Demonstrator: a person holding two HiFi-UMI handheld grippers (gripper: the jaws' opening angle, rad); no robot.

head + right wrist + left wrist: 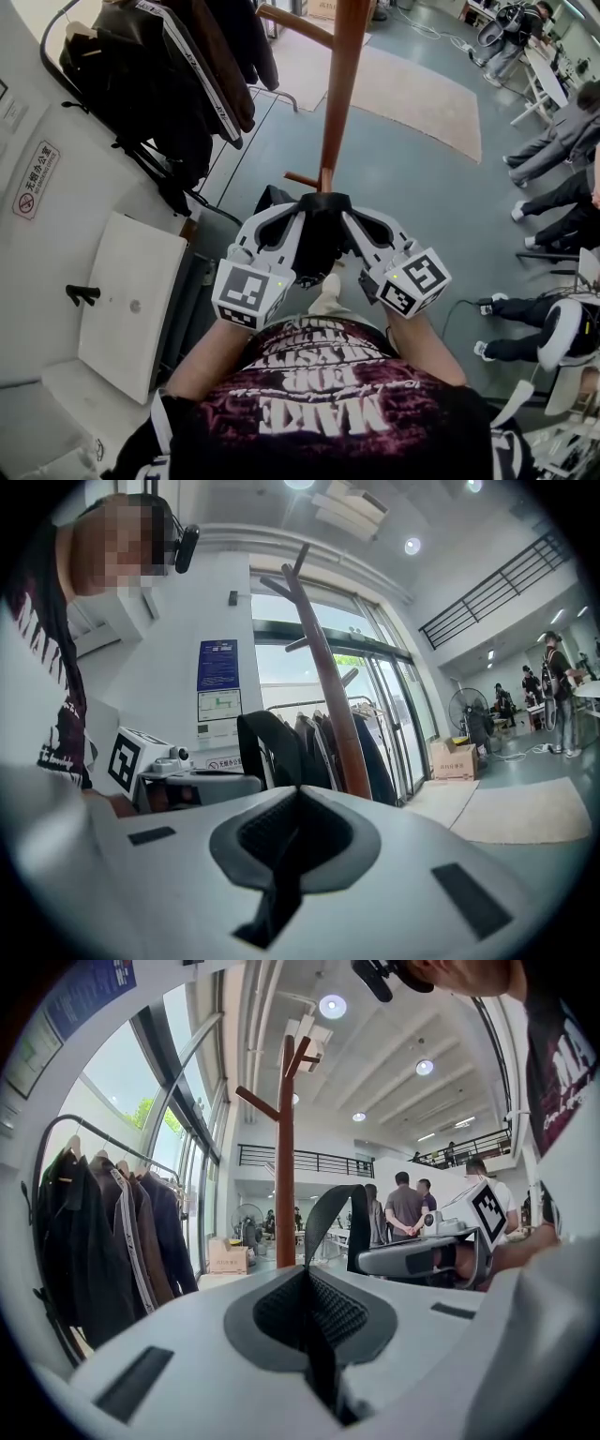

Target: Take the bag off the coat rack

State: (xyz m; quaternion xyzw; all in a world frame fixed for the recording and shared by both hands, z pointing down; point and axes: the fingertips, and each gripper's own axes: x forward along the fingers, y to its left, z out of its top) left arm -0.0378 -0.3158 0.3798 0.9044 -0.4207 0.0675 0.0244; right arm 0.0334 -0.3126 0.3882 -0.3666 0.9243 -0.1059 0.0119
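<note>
The black bag (317,239) hangs between my two grippers, just in front of the wooden coat rack pole (339,84). My left gripper (300,210) is shut on the bag's black strap. My right gripper (345,215) is shut on the same strap, a hand's width away. In the left gripper view the strap (330,1218) arcs up from the left gripper (305,1283) to the right one, with the pole (285,1147) behind it. In the right gripper view the strap (267,747) loops left of the right gripper (298,803), beside the pole (330,700). No peg passes through the loop.
A clothes rail with dark jackets (173,80) stands at the left, close to the rack. A white cabinet top (131,300) lies at my lower left. Several people sit at the right (562,187). A beige rug (412,89) covers the floor beyond the pole.
</note>
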